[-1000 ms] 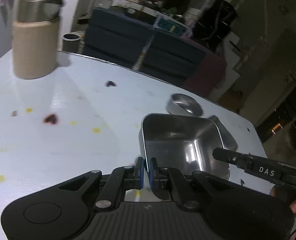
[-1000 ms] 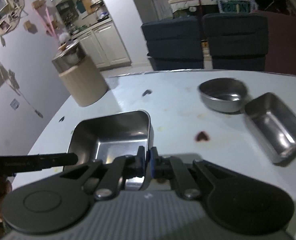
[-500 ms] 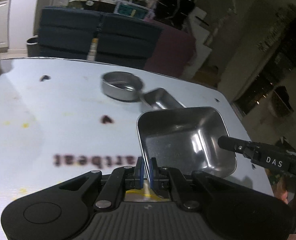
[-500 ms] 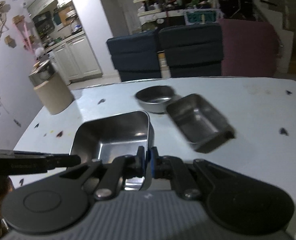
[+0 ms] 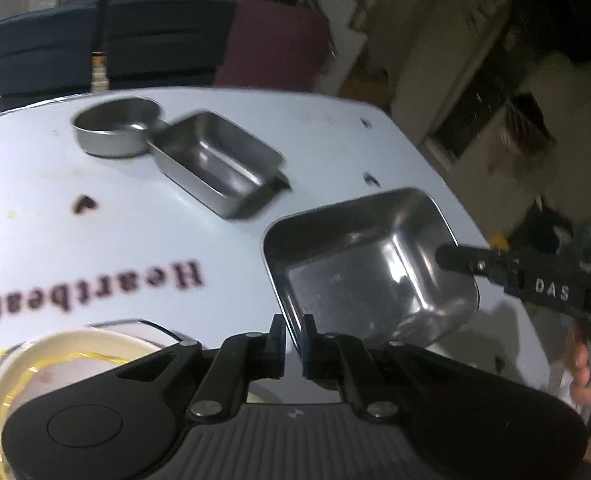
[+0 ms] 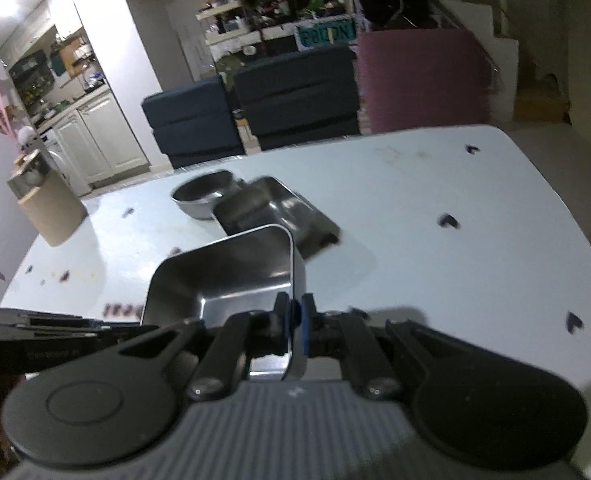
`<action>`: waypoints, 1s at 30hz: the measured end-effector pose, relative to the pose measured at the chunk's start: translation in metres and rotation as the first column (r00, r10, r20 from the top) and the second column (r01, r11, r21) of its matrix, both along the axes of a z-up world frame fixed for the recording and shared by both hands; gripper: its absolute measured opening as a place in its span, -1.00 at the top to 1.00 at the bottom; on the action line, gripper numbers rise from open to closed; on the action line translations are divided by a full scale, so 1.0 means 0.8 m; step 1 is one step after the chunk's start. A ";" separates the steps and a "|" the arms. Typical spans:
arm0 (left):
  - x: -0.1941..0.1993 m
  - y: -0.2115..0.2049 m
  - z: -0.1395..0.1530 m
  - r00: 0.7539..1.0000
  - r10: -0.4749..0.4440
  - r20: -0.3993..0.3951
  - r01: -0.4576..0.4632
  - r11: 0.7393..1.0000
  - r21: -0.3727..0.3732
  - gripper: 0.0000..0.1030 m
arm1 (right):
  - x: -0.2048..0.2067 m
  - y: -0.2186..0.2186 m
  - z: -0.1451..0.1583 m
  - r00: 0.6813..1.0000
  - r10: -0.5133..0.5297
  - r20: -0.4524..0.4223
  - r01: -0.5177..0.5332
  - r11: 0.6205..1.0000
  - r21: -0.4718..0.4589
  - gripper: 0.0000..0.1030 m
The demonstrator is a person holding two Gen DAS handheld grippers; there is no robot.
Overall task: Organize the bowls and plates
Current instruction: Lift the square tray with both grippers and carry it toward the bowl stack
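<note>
A square steel dish (image 5: 359,272) hangs just above the white table (image 5: 115,236), gripped from two sides. My left gripper (image 5: 292,344) has the dish's near-left rim between its blue pads; its jaws are opening slightly, though the pads still touch the rim. My right gripper (image 6: 293,320) is shut on the opposite rim of the same dish (image 6: 223,276). Its finger shows in the left wrist view at the dish's right wall (image 5: 455,258). A rectangular steel tray (image 5: 215,168) and a round steel bowl (image 5: 115,128) sit touching each other farther back on the table.
A cream plate with a yellow line (image 5: 55,356) lies at the near left, partly under my left gripper. A tan canister with a steel lid (image 6: 47,204) stands at the table's far left. The table's right edge (image 5: 507,304) is close behind the dish. A hand (image 5: 579,376) holds the right gripper.
Both grippers have carried the square dish sideways across the table toward its right end. The canister left the left wrist view; the rectangular tray, round bowl and cream plate came into it.
</note>
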State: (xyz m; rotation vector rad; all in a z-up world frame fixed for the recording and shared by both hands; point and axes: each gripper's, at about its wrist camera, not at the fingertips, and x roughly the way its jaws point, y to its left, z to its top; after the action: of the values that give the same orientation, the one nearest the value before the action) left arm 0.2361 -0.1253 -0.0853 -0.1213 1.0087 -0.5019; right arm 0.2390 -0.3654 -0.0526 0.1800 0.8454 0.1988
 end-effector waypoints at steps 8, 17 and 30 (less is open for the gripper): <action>-0.014 -0.042 -0.024 0.995 -0.096 -0.030 0.097 0.994 0.050 0.81 | -0.020 -0.035 -0.023 0.998 -0.020 -0.065 0.016 0.998 -0.064 0.86; -0.006 -0.064 -0.056 0.988 -0.137 -0.071 0.145 0.981 0.128 0.79 | -0.030 -0.056 -0.042 0.994 -0.002 -0.109 -0.006 0.997 -0.074 0.86; -0.004 -0.081 -0.065 0.979 -0.198 -0.039 0.202 0.963 0.180 0.74 | -0.020 -0.060 -0.058 0.991 0.019 -0.134 -0.031 0.995 -0.090 0.84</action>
State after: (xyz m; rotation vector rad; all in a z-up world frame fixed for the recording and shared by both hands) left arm 0.2330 -0.1897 -0.1370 0.1415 1.0881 -0.5901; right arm 0.2228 -0.4133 -0.0993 0.0974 0.9875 0.1721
